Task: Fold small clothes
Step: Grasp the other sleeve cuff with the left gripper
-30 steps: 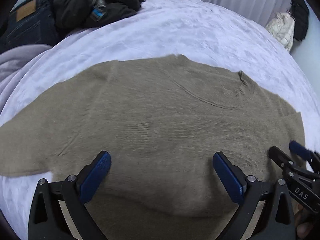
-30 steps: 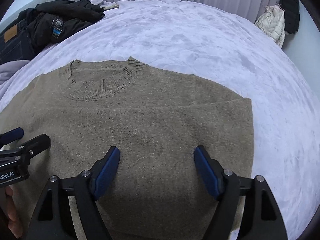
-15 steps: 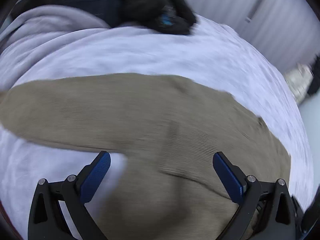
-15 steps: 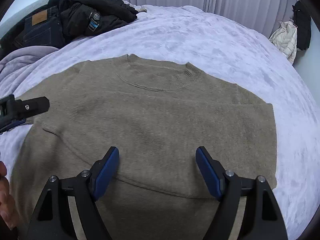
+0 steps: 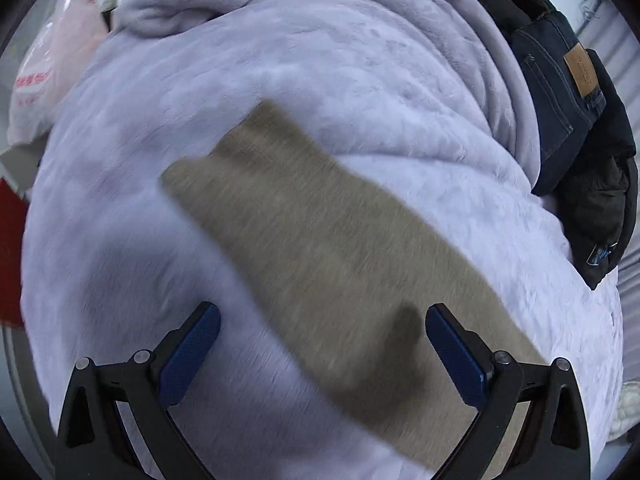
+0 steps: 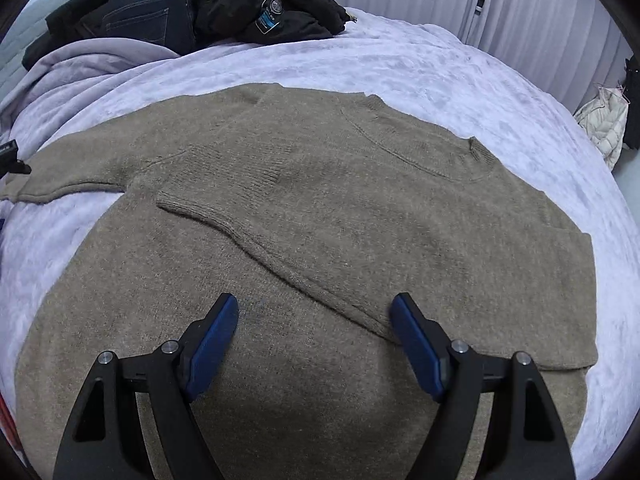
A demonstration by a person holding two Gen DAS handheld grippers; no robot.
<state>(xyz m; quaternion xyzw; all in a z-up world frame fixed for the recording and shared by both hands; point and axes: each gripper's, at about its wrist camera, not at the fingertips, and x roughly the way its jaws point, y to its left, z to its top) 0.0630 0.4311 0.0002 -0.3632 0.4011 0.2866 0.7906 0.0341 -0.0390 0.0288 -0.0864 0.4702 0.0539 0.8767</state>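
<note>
The sweater [image 6: 320, 240] lay flat on the lavender bed cover [image 6: 460, 72], neckline toward the far side. Its right sleeve was already folded across the chest, cuff resting near the middle. The left sleeve [image 5: 320, 240] stretched outward over the bare cover, unfolded.

My right gripper [image 6: 314, 340] hovered above the lower body of the sweater with both jaws spread wide and nothing between them. My left gripper [image 5: 320, 350] hung over the outstretched sleeve, jaws likewise apart, gripping nothing; the left wrist view was blurred, so I could not tell whether a pad touched the knit.

Judged risks from here:

1. The knit looked thick and soft. A pinch taken too deep could catch the plush cover with the sleeve and drag both.
2. A pinch at the sleeve's middle, not its cuff, would likely let the end droop and fold crookedly.
3. Pulling the left sleeve hard could shift the body and disturb the 1 sleeve already folded.
4. The jeans [image 6: 148, 8] and black jacket [image 6: 256, 4] lay well apart, so I judged no interference there.
</note>
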